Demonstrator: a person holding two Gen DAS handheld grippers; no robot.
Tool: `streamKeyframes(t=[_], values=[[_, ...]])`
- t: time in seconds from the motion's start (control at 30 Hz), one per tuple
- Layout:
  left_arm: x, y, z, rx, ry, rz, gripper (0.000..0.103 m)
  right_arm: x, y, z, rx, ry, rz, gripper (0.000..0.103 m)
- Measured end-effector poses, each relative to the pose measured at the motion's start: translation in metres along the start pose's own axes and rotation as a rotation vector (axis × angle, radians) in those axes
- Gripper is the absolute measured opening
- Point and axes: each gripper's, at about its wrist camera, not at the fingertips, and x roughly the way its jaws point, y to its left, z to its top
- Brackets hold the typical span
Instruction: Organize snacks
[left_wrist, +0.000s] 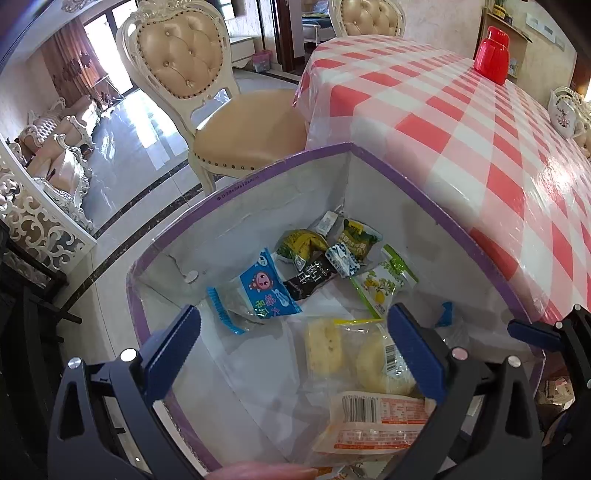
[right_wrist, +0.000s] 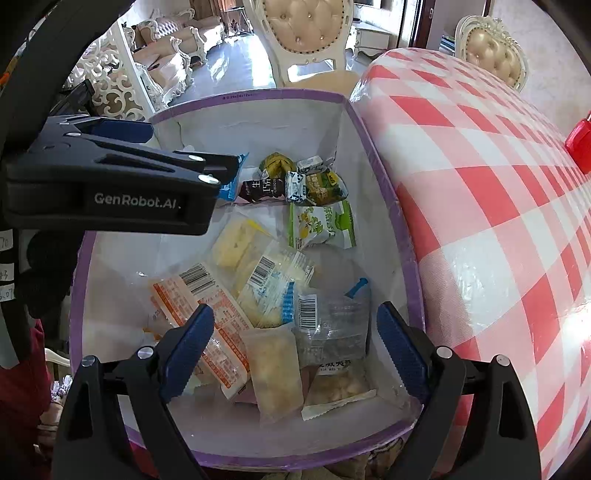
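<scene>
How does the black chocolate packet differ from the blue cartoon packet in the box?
The black chocolate packet is dark and opaque with white lettering; the blue cartoon packet is bright blue with a pink character and a clear end. The black one looks smaller and lies farther into the box; the blue one lies nearer the left wall. Both lie flat on the box floor, untouched.

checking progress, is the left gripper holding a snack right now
No, the left gripper is open and empty above the snacks in the purple box.
</scene>
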Motion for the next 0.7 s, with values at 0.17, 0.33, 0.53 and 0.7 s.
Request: streamKeyframes(t=[0.17,0.33,0.53,0.7], values=[[0.0003,-0.0002,-0.0004,-0.001,0.002,0.001,0.101,0.0003,0.0006,-0.0001,0.0,0.001,0.001,0.086],[0.0025,-0.0004,-0.0014,0.0,0.006,0.002,0.101,0.0007,0.0012,-0.0012,0.0,0.004,0.0,0.086],[0.0039,-0.001,-0.0027,0.003,0.008,0.002,0.101,0.0016,0.0021,-0.003,-0.001,0.006,-0.001,0.086],[0.0058,-0.0011,-0.0029,0.006,0.012,0.006,0.101,0.0021,0.0027,-0.0041,-0.002,0.008,-0.001,0.086]])
